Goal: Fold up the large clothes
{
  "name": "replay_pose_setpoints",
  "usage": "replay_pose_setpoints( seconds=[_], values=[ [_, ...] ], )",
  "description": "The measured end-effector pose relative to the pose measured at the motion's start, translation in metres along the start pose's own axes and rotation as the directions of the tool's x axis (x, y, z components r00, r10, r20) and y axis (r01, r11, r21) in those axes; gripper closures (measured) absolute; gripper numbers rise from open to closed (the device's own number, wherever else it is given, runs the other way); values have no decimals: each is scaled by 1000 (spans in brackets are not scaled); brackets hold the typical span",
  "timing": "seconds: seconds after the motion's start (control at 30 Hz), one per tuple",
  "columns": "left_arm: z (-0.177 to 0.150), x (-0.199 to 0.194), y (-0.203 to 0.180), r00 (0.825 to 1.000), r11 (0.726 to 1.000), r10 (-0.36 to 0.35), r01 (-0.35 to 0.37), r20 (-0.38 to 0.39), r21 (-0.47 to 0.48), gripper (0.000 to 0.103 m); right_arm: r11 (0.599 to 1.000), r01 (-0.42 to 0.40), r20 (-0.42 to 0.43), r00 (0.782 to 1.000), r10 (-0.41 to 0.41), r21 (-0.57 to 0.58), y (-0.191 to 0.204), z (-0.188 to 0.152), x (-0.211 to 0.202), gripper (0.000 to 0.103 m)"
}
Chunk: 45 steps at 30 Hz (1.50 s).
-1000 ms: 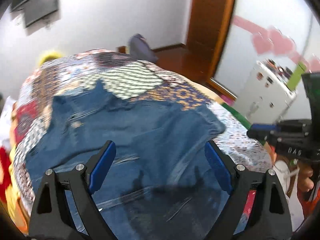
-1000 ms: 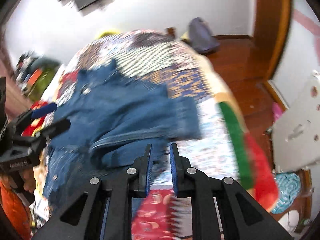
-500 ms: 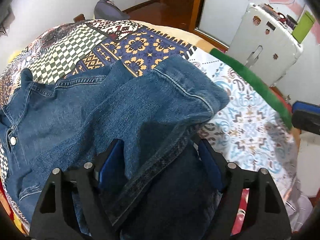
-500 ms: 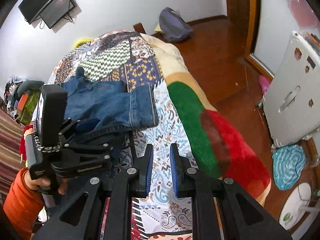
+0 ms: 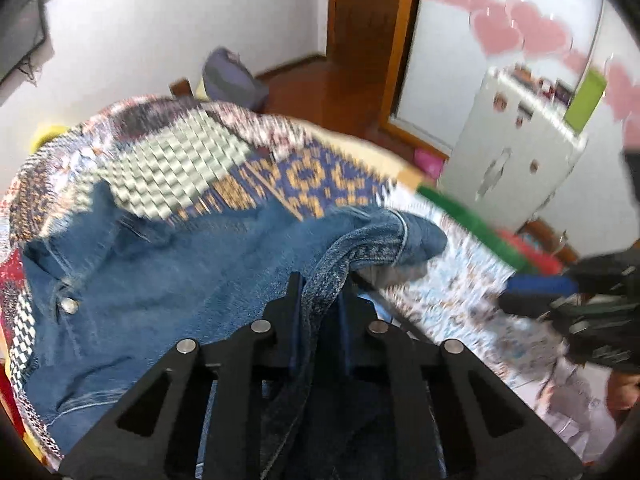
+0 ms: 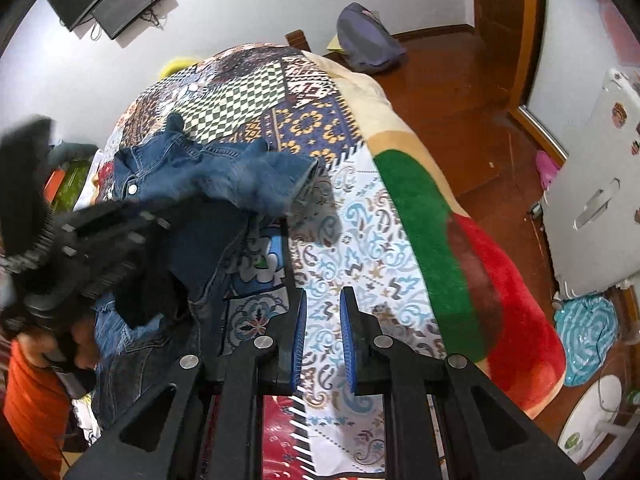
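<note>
My left gripper [image 5: 318, 300] pinches a fold of the denim jacket [image 5: 160, 288] on the bed; my right gripper [image 6: 323, 336] holds nothing.

Nearest me in the left wrist view, the left gripper's fingers [image 5: 294, 300] are pressed together on a seamed edge of the jacket, which rises from them and spreads left and farther across the patchwork quilt [image 5: 192, 160]. In the right wrist view my right gripper has its blue pads [image 6: 299, 340] drawn close with a narrow gap, hovering over the quilt's paisley panel, right of the jacket. Beyond the bed's far right corner a grey bag [image 6: 370, 40] lies on the wooden floor [image 6: 460, 92].
</note>
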<state>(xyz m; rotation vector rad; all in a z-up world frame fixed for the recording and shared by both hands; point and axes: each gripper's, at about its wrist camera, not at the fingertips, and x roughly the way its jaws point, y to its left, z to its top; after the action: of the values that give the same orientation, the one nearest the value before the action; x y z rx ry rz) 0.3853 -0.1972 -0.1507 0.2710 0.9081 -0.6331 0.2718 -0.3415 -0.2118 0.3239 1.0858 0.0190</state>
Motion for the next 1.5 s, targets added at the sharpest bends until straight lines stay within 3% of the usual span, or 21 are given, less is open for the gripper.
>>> replay_pose_setpoints(
  seconds=[0.17, 0.3, 0.43, 0.6, 0.8, 0.93, 1.03, 1.17, 1.23, 1.27, 1.5],
  values=[
    [16, -51, 19, 991, 1000, -3, 7, 134, -28, 91, 1000, -12, 0, 1000, 12, -13, 12, 4, 3, 91],
    [17, -85, 45, 974, 996, 57, -42, 217, -76, 92, 999, -42, -3, 999, 42, -23, 25, 8, 5, 91],
    [-2, -113, 87, 956, 984, 125, -85, 265, -158, 92, 998, -36, -7, 999, 36, -56, 38, 12, 8, 91],
    [-46, -128, 133, 955, 957, 191, -129, 226, -260, 92, 994, -29, -13, 1000, 27, -105, 58, 18, 15, 91],
    [-129, -117, 172, 977, 907, 188, -132, 102, -401, 92, 985, -12, 10, 1000, 14, -170, 87, 30, 19, 91],
    [-185, -89, 184, 996, 876, 88, -88, -22, -475, 92, 980, -2, 7, 1000, 3, -199, 102, 36, 28, 91],
    [-211, -80, 180, 999, 864, 28, -48, -47, -501, 91, 975, 18, -30, 999, -25, -221, 108, 35, 48, 91],
    [-233, -72, 171, 998, 847, 6, -39, -64, -530, 75, 963, 69, -129, 986, -106, -261, 104, 24, 90, 91],
    [-239, -76, 173, 998, 831, 24, -52, -58, -554, 48, 952, 90, -160, 977, -142, -293, 100, 15, 106, 91],
    [-242, -78, 175, 998, 820, 20, -46, -52, -570, 44, 944, 93, -145, 979, -145, -318, 99, 10, 108, 91],
    [-258, -85, 194, 999, 729, -51, 33, -7, -684, 42, 861, 201, -35, 969, -245, -467, 111, -9, 102, 91]
  ],
)
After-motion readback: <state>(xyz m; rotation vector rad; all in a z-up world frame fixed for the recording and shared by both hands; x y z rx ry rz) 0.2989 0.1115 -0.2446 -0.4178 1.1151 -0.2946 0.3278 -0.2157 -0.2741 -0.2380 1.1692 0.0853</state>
